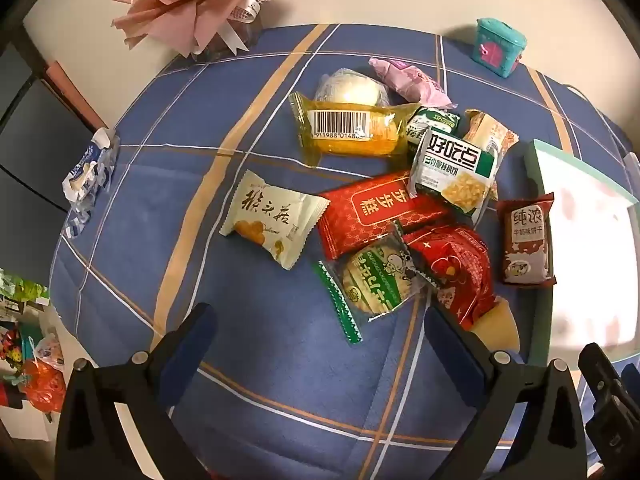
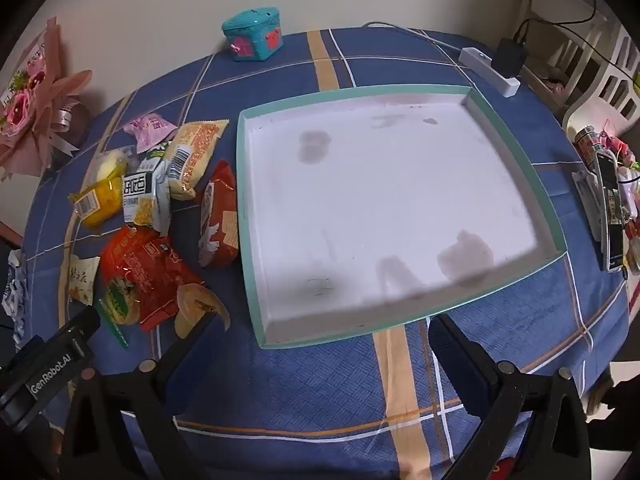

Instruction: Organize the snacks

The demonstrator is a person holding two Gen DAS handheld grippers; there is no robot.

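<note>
The left claw and right claw hang fully open over the worktop, holding nothing. The teal tray contains no snacks. The snack packets lie piled beside it.

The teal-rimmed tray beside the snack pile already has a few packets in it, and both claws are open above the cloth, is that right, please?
Not quite: the teal-rimmed tray holds no packets, as the right wrist view shows. The snack pile lies beside it, and the left claw and right claw are open above the cloth.
</note>
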